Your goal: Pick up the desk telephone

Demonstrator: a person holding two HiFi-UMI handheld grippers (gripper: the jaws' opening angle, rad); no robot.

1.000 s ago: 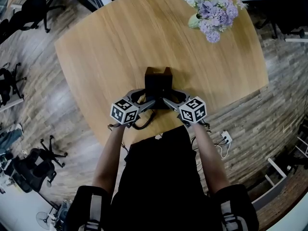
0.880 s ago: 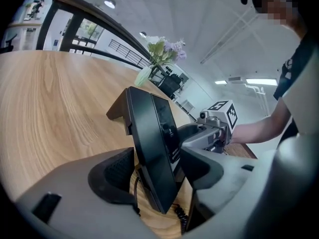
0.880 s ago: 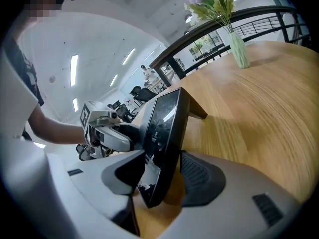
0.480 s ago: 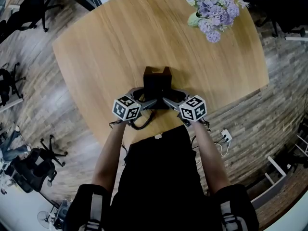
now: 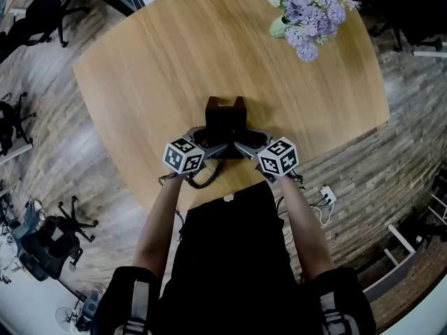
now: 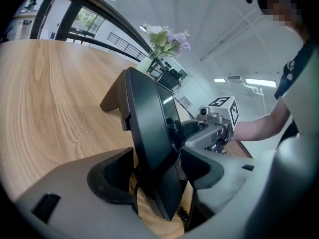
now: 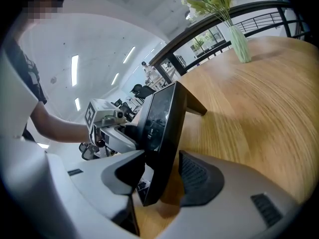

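Observation:
The black desk telephone (image 5: pixel 225 121) stands on the round wooden table (image 5: pixel 140 68) near its front edge, its coiled cord (image 5: pixel 202 179) trailing off toward me. My left gripper (image 5: pixel 211 142) is at its left side. In the left gripper view the phone's edge (image 6: pixel 149 133) sits between the jaws of that gripper (image 6: pixel 157 172), which have just been opening; the pads stand close beside it without pressing. My right gripper (image 5: pixel 244 141) flanks the other side. In the right gripper view the phone (image 7: pixel 162 128) is between this gripper's (image 7: pixel 162 177) pads, with a gap at the ribbed pad.
A vase of purple and white flowers (image 5: pixel 304 16) stands at the table's far right. The table's front edge runs just behind the grippers. Office chairs (image 5: pixel 63 222) and a power strip (image 5: pixel 325 199) are on the wood floor around the table.
The left gripper has edged slightly up and right, closer to the phone. The right gripper and the phone have stayed where they were.

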